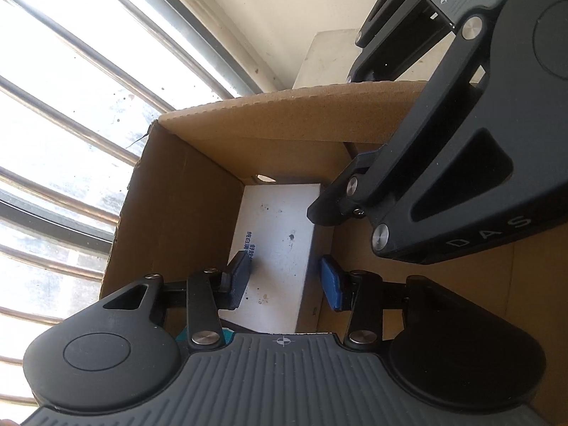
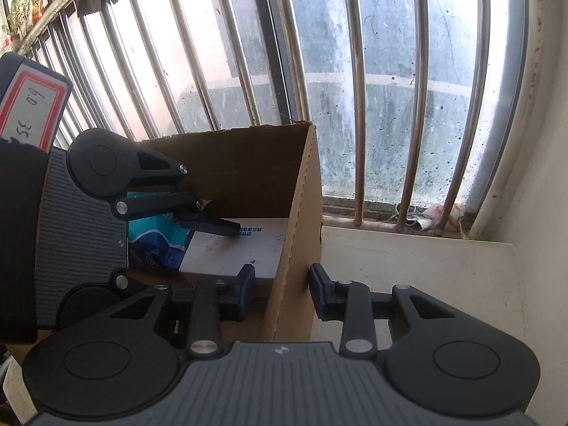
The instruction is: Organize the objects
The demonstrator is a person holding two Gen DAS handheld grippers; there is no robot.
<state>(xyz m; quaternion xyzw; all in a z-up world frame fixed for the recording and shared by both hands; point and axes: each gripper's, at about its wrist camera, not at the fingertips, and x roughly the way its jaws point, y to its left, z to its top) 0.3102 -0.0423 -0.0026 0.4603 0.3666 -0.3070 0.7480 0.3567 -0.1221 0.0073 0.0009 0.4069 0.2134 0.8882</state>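
My left gripper (image 1: 284, 280) straddles the white pack (image 1: 273, 248) in the box (image 1: 177, 191), pads apparently just touching. My right gripper (image 2: 282, 293) straddles the box wall, not visibly pinching. I'd steady that wall and settle the pack flat.

Blue print on white box (image 1: 273, 245) too small to read; teal packet (image 2: 156, 245) largely hidden behind left gripper (image 2: 227, 227); cardboard box (image 2: 248, 163) floor mostly concealed.

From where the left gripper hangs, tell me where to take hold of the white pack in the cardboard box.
Grip the white pack across its narrow width near its closest end, coming down from above through the cardboard box's open top. Its broad face lies up, and the left gripper's jaws already straddle its long sides. The box walls probably block any sideways approach.
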